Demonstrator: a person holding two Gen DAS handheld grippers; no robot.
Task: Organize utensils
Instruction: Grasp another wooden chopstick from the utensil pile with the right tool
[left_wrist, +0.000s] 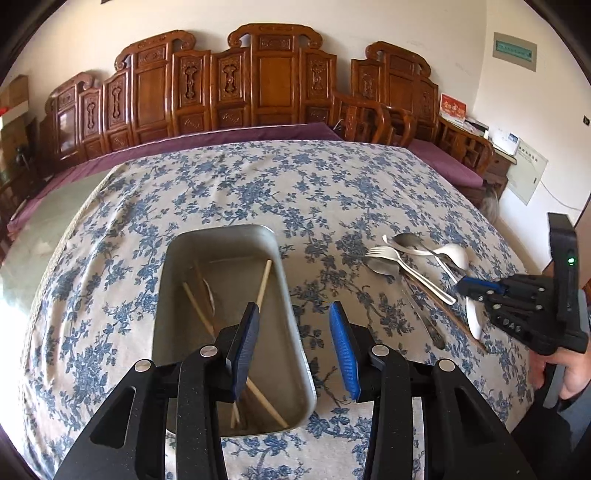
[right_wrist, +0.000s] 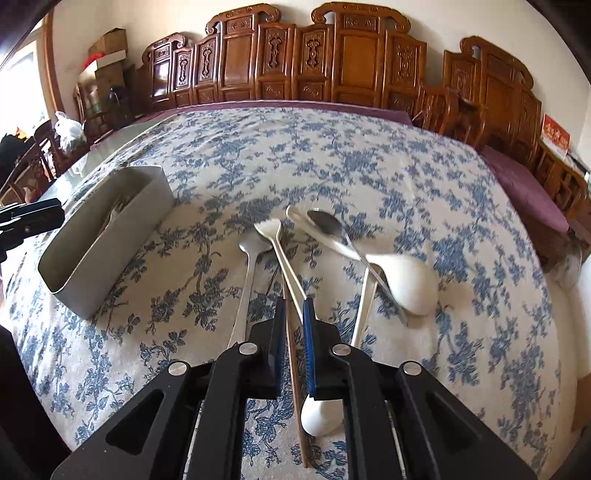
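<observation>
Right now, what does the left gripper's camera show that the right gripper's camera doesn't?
Only the left view looks down into the metal bin, showing chopsticks inside, and sees the right gripper from outside. Only the right view shows that gripper's near-shut jaws over a brown chopstick, with a white spoon beneath. Both share the bin, the flowered cloth and the loose pile of spoons and a fork.

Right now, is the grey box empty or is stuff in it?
Not empty. The box stands upright on the tablecloth with chopsticks lying inside it.
</observation>
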